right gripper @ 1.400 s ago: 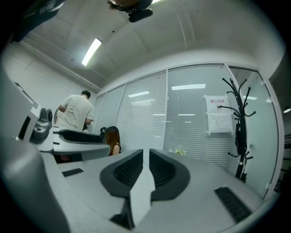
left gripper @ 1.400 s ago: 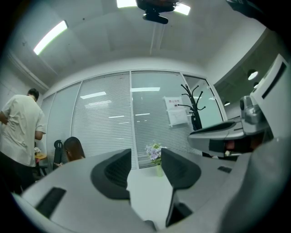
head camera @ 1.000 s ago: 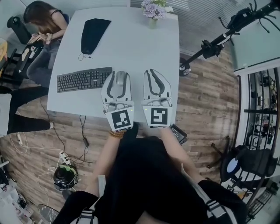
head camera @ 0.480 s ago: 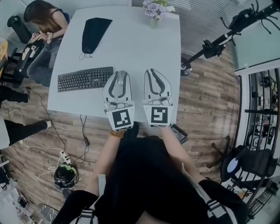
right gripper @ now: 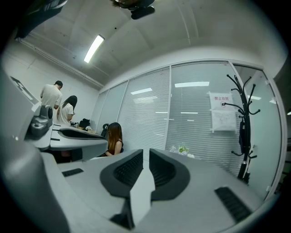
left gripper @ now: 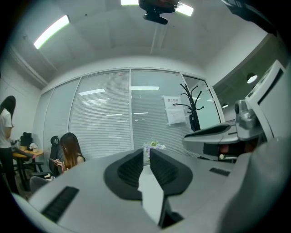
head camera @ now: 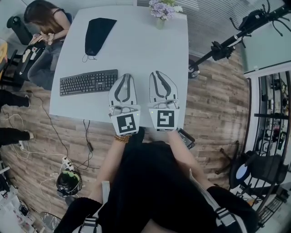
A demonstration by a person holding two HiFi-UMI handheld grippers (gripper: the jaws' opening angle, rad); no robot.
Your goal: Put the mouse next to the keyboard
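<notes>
A black keyboard [head camera: 88, 82] lies on the left part of the white table [head camera: 141, 50]. No mouse shows in any view. My left gripper [head camera: 126, 76] rests on the table just right of the keyboard. Its jaws are closing and stand almost together, with nothing between them [left gripper: 146, 152]. Beside it, on its right, my right gripper [head camera: 157, 73] is shut and empty [right gripper: 146, 152]. Both point toward the far end of the table.
A black pouch [head camera: 96, 34] lies at the far left of the table, and a vase of flowers [head camera: 160, 11] stands at the far edge. A seated person [head camera: 43, 18] is beyond the left corner. A black stand [head camera: 223, 45] is on the right, and cables [head camera: 67, 164] lie on the floor.
The left gripper's jaws have drawn together from a wide stance to a narrow slit. The right gripper has stayed put.
</notes>
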